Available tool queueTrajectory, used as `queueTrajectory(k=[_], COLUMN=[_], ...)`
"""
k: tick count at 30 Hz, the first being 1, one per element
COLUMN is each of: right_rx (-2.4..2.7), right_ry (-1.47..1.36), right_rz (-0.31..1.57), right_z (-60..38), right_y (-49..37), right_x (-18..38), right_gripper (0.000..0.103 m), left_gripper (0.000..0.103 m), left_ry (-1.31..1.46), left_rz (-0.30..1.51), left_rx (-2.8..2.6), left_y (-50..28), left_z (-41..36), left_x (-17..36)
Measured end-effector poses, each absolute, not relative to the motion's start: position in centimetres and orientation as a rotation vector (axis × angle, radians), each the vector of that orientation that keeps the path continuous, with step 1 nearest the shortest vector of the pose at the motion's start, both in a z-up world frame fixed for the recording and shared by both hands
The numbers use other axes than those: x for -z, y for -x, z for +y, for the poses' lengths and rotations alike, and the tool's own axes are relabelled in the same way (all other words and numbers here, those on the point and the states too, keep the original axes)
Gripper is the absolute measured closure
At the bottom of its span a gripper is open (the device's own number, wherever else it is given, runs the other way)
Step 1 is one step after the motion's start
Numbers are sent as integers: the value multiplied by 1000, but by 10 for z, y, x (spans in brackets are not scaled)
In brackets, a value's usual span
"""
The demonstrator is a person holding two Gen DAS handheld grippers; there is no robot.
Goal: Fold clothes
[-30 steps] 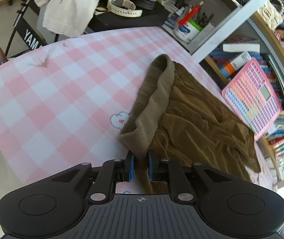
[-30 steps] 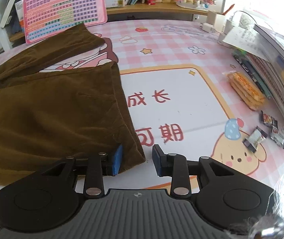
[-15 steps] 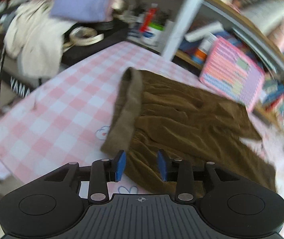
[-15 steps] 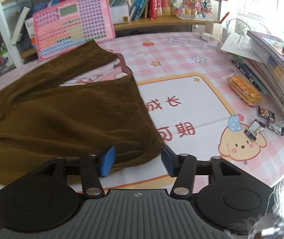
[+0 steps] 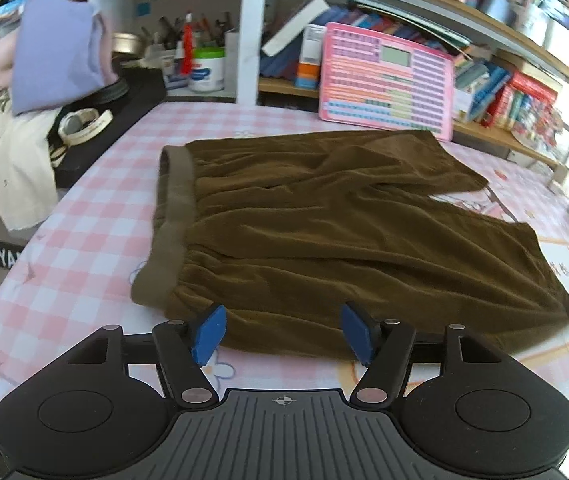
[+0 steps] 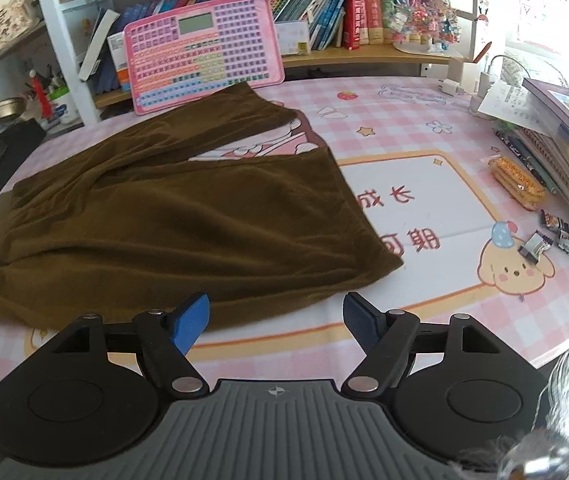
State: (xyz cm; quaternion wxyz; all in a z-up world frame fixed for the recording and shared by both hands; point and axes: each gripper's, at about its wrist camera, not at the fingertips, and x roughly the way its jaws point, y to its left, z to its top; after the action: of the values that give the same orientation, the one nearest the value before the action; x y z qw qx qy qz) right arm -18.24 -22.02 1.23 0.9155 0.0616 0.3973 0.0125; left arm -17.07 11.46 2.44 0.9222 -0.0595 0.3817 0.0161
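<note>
A pair of brown corduroy shorts [image 5: 324,240] lies flat on the pink checked tablecloth [image 5: 84,248], waistband [image 5: 172,224] to the left, both legs pointing right. It also shows in the right wrist view [image 6: 164,216]. My left gripper [image 5: 284,334] is open and empty, just off the shorts' near edge by the waistband end. My right gripper [image 6: 276,322] is open and empty, just off the near edge by the leg hem [image 6: 368,224].
A pink toy keyboard [image 5: 384,80] leans on the bookshelf behind the shorts. A black stand with a watch [image 5: 84,124] and draped pale clothes [image 5: 8,168] sits left. Books [image 6: 564,140], snack packs [image 6: 516,180] and candies [image 6: 552,236] lie at the right edge.
My left gripper let go of the waistband corner, opened wide and drew back. My right gripper opened wider and pulled back from the leg hem. The shorts now lie flat.
</note>
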Motion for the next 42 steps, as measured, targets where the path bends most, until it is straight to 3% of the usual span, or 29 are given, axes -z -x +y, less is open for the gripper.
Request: queueTrajectory(k=[18,42], right_rx=[-30,-95], right_ry=[-86,-2], right_rz=[827,830], right_z=[-209,-167], right_y=[201,189], right_x=[-11,-14], right_gripper=[20,16], left_gripper=[22,19], left_ry=[74,95], left_rz=[809,814], left_rx=[-4,-70], left_y=[186,191], left_z=[97,127], left_x=[-18,-15])
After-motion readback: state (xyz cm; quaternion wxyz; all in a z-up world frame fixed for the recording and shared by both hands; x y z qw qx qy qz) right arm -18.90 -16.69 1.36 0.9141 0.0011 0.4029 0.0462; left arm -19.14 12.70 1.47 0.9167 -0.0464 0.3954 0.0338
